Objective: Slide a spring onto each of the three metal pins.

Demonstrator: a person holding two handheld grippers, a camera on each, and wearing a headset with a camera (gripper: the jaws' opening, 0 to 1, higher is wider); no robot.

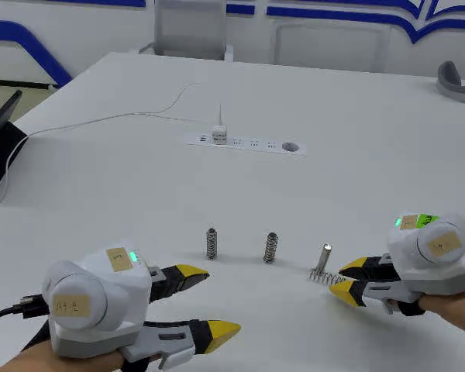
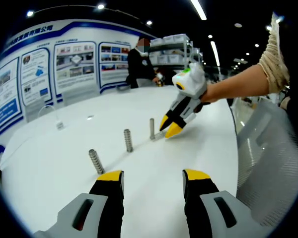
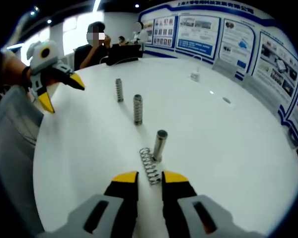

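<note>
**Two pins sprung, one bare**

Your left gripper hovers wide open and empty near the left pin and middle pin, each wearing a spring. Your right gripper holds its jaws narrowly apart, gripping nothing, at the end of the loose spring. That spring lies on the table against the bare third pin.

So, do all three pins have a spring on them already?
No: in the right gripper view the nearest pin is bare, and a spring lies on the table beside it.
</note>
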